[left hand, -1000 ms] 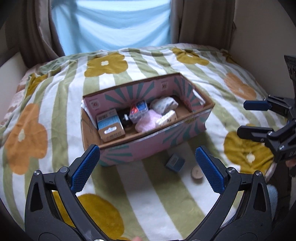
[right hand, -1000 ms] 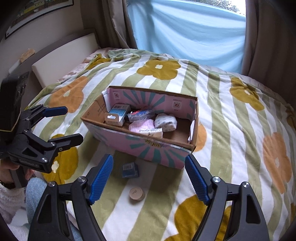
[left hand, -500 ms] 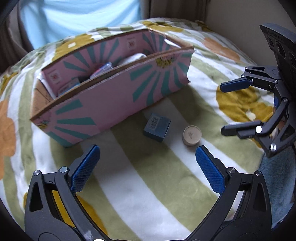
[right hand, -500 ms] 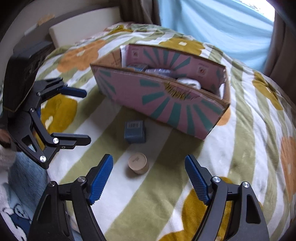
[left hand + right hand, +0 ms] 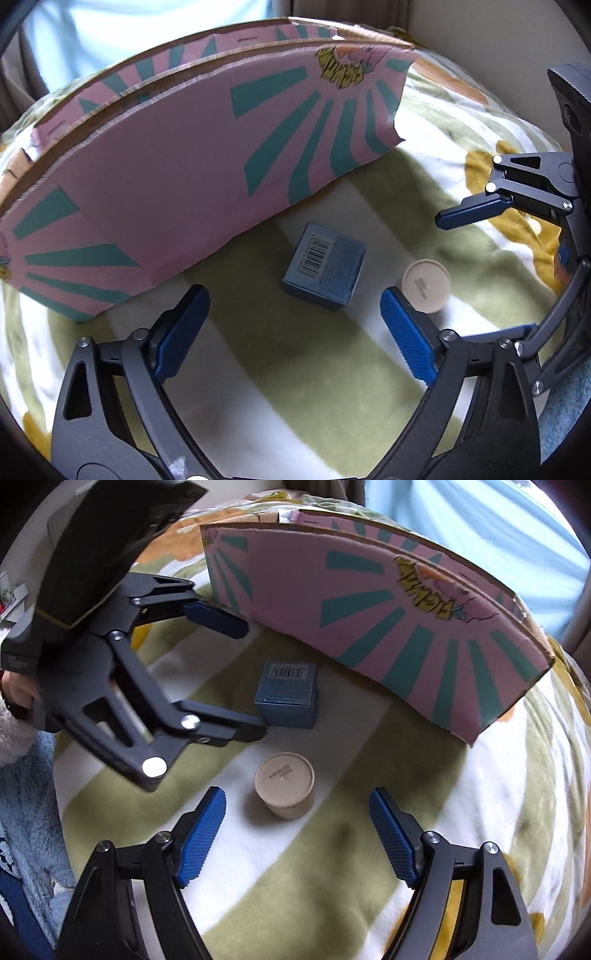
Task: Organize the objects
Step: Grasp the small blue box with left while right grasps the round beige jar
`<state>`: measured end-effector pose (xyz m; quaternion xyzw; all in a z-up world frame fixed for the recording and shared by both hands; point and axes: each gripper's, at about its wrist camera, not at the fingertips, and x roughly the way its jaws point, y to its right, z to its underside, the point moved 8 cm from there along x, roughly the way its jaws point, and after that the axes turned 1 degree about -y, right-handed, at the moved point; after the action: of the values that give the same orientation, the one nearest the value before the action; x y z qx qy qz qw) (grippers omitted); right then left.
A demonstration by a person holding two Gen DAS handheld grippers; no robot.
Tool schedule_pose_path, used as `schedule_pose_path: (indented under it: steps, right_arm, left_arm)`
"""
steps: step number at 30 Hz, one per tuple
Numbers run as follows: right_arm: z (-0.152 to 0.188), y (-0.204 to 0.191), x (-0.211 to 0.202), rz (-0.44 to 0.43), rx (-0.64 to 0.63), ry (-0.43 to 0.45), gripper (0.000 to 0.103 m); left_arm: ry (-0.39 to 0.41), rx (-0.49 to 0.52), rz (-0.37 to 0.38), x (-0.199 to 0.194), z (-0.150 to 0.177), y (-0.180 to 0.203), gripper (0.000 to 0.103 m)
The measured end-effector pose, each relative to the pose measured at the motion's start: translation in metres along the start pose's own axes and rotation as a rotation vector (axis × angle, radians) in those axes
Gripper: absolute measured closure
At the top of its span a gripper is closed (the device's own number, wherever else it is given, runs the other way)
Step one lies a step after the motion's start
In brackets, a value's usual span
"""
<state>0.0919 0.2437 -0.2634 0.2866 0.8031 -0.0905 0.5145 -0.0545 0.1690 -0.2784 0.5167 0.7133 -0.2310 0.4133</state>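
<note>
A small blue box with a barcode (image 5: 324, 268) lies on the striped blanket just in front of a pink cardboard box with teal rays (image 5: 192, 184). A tan round container (image 5: 425, 285) lies to its right. My left gripper (image 5: 295, 328) is open, low over the blanket, with the blue box just ahead between its fingers. My right gripper (image 5: 297, 840) is open with the tan container (image 5: 285, 784) just ahead between its fingers. The blue box (image 5: 287, 694) lies beyond it, and the left gripper (image 5: 236, 677) shows open beside that box. The pink box (image 5: 388, 635) stands behind; its contents are hidden.
The green, white and yellow flowered blanket (image 5: 295, 387) covers the bed. The right gripper (image 5: 491, 273) shows at the right of the left wrist view. A light blue curtain (image 5: 498, 524) hangs behind, and blue fleece (image 5: 26, 812) lies at the left edge.
Both grippers have dropped low and moved in toward the blanket. The blue box and tan container now sit just ahead of the open fingers; the pink box's inside is no longer visible.
</note>
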Motion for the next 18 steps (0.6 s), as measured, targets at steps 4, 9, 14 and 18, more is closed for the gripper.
schedule_pose_path:
  steps: [4,9,14,18]
  right_arm:
    - [-0.002,-0.001,0.007,0.016,-0.006,0.006,0.027]
    - [-0.002,-0.004,0.015,0.004,-0.006,0.007,0.043]
    - [0.000,-0.005,0.019,-0.005,-0.007,0.006,0.053]
    - [0.000,-0.007,0.019,-0.017,-0.006,0.013,0.069]
  left_arm:
    - [0.011,-0.008,0.022,0.007,-0.003,0.001,0.011]
    - [0.006,0.009,0.019,0.012,-0.006,0.003,0.021]
    - [0.005,0.013,0.018,0.017,-0.006,0.001,0.032]
    - [0.003,0.008,0.026,0.019,-0.007,0.000,0.038]
